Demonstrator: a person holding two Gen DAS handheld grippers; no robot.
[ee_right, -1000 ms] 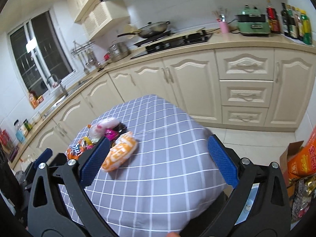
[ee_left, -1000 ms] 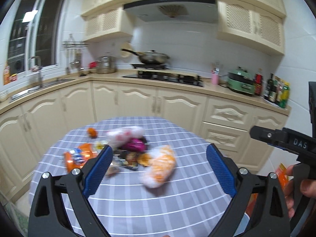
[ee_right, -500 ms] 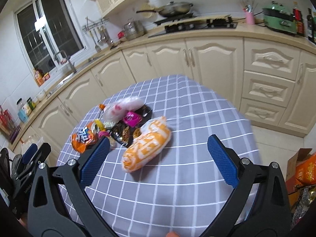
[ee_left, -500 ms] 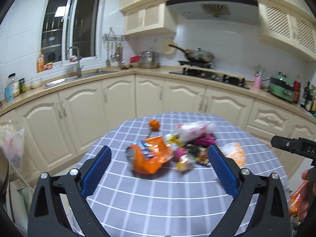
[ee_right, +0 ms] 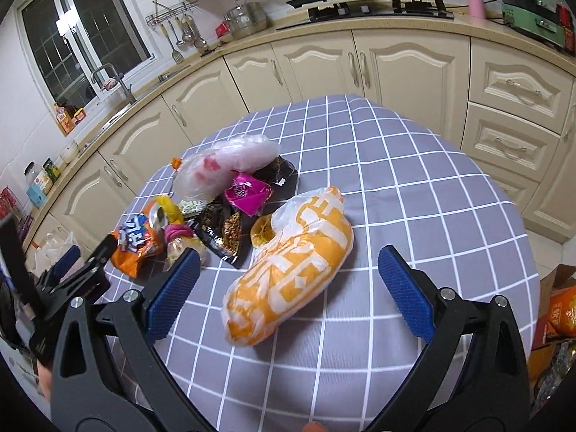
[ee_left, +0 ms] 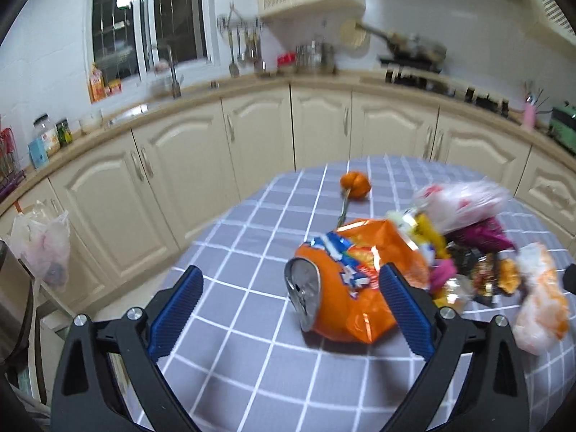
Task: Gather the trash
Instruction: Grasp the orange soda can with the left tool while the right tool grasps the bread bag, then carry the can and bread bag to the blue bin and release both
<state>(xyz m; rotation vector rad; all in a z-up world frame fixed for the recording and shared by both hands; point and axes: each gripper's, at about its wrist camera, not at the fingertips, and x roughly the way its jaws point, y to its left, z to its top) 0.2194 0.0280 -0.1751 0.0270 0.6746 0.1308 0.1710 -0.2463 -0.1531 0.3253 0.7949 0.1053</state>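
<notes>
Cream cabinets (ee_right: 406,61), dark window (ee_right: 82,36) (night outside), white tiled walls (ee_left: 46,54), checked tablecloth (ee_right: 414,194)

The worktop (ee_right: 414,187) wears a matt grey cloth with a white grid. On it, the orange snack bag (ee_left: 363,280) is glossy, crinkled foil-plastic, its open mouth silvery inside. The orange-and-white bag (ee_right: 291,270) on the near right is thin, soft plastic film with a slight sheen. Each claw, left (ee_left: 291,316) and right (ee_right: 288,289), has ribbed blue rubbery pads (ee_right: 172,295) on matt black plastic arms with shiny metal screws.
</notes>
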